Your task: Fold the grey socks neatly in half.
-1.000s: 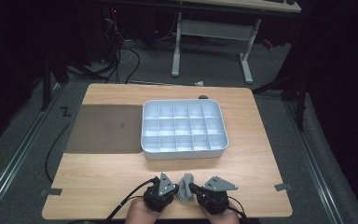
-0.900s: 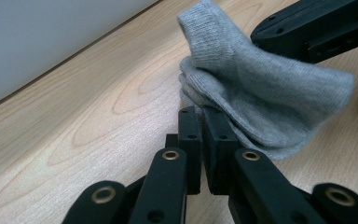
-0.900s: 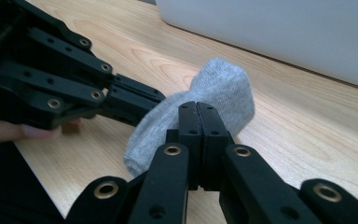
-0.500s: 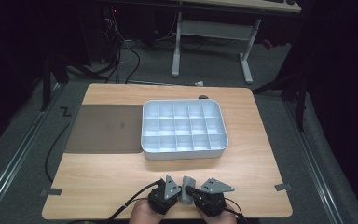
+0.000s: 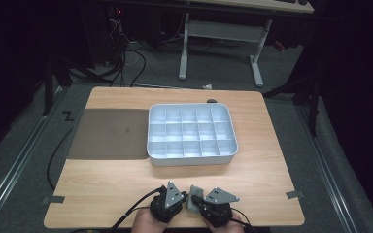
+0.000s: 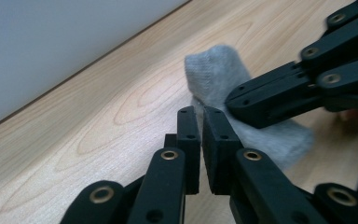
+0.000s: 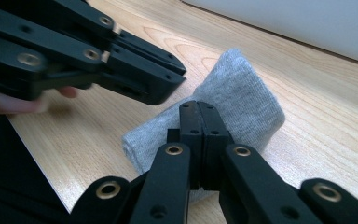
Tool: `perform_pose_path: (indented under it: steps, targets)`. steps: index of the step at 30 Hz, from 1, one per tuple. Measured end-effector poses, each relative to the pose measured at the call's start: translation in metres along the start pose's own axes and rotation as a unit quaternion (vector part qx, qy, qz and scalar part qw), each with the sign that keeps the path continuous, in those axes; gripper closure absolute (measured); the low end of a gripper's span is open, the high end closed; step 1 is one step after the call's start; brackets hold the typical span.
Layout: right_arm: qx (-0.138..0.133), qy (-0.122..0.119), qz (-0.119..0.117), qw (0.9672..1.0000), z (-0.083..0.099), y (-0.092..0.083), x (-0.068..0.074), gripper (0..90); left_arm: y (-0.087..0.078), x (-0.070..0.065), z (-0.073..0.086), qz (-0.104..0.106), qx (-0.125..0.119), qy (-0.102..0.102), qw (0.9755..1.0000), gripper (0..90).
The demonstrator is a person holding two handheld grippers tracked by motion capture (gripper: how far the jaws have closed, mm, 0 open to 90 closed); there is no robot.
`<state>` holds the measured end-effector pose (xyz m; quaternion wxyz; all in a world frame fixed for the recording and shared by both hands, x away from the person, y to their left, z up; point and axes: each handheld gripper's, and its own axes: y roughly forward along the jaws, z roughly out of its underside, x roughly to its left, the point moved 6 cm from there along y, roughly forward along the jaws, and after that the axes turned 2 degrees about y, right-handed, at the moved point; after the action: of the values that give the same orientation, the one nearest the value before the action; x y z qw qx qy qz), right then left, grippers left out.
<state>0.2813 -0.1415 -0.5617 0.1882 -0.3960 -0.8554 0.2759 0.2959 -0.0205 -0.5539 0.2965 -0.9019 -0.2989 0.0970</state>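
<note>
Lying at the surface's [image 5: 126, 179] near edge, a soft grey ribbed-knit sock [image 7: 233, 100], folded into a rounded pad; right tool [image 7: 199, 112] pinched shut on it, left tool [image 6: 200, 116] nearly closed beside it.

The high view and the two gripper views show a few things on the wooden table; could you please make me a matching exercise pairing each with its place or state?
Things:
1. folded grey knit cloth
2. pale blue-grey plastic compartment tray
3. dark flat mat
4. right gripper

Places or states:
A. left of the tray, flat on the table
B. jaws shut together
C. table's middle
D. near edge, between both grippers

Pairs: 1-D, 2-C, 3-A, 4-B
</note>
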Motion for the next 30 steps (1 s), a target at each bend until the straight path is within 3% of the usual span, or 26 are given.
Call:
perform_pose_path:
  steps: [5,18,30]
  targets:
    - [0.000,0.010,-0.012,0.9999,0.000,0.000,-0.002,90.0,-0.007,-0.006,-0.003,0.005,-0.022,-0.002,0.9997,90.0]
    - [-0.005,0.022,-0.023,0.9995,0.001,0.000,-0.004,90.0,0.002,-0.015,-0.004,0.018,-0.043,-0.012,0.9988,90.0]
    - [-0.008,0.037,-0.031,0.9988,0.002,-0.001,-0.007,90.0,0.006,-0.016,0.001,0.014,-0.036,-0.002,0.9992,90.0]
